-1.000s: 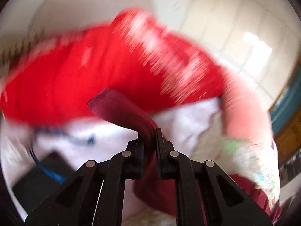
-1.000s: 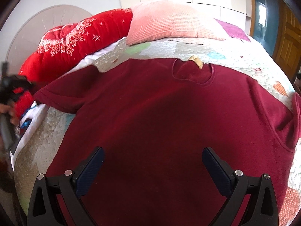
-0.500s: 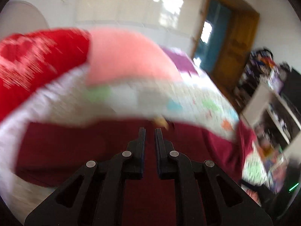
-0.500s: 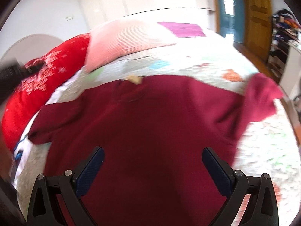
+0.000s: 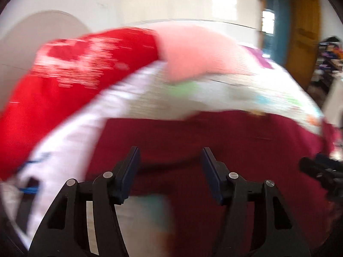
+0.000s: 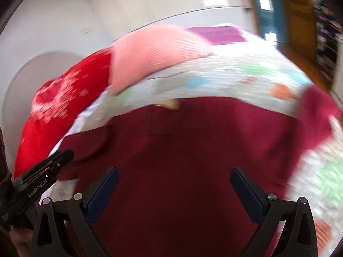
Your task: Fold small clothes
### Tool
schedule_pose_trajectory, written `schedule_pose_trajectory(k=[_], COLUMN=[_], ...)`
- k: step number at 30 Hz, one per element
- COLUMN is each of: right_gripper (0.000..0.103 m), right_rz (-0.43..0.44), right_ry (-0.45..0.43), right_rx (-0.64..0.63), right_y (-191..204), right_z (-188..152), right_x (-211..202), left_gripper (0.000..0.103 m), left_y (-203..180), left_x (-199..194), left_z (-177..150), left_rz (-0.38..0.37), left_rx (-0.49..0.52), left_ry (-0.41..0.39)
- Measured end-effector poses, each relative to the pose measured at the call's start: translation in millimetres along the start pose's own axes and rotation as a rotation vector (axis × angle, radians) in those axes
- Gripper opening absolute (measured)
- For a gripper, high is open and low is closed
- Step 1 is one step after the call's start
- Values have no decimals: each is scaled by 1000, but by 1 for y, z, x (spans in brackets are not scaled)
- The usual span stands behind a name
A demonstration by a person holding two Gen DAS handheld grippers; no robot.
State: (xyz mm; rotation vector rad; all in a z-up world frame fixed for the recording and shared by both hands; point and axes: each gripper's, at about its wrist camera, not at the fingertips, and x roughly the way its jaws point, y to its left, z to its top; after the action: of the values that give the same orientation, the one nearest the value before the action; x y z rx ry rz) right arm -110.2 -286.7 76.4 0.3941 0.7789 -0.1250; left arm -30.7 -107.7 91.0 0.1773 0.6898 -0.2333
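Folding this dark red T-shirt (image 6: 193,154) should go fine since it's lying flat on the patchwork quilt (image 6: 225,77), collar at the far side, with its right sleeve (image 6: 317,115) flipped up. The left gripper (image 5: 170,167) has just been opening, nothing between its jaws, and the right gripper (image 6: 174,190) is spread wide and empty too. I'd flatten that right sleeve first, then pinch matching near and far points so the fold stays straight, clear of the pink pillow (image 6: 154,49).

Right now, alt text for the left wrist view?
The left claw, jaws open with nothing between them, hangs over a dark red T-shirt spread on a patterned quilt. Behind lie a pink pillow and a bright red blanket; the right claw's tip enters at right. The frame is motion-blurred.
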Motion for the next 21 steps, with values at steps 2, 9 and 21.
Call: schedule_pose_trajectory(k=[2, 9, 21], right_gripper=[103, 102, 6], right_rz=[45, 135, 150], right_ry=[4, 70, 31], right_rx=[-68, -119, -146], right_y=[25, 85, 107], right_z=[9, 29, 46], right_x=[21, 103, 121], left_gripper=[59, 59, 59], left_y=[31, 104, 120], left_x=[8, 40, 33], left_z=[-1, -33, -30], left_rz=[83, 105, 14], left_rx=[-51, -325, -399], left_ry=[9, 45, -22])
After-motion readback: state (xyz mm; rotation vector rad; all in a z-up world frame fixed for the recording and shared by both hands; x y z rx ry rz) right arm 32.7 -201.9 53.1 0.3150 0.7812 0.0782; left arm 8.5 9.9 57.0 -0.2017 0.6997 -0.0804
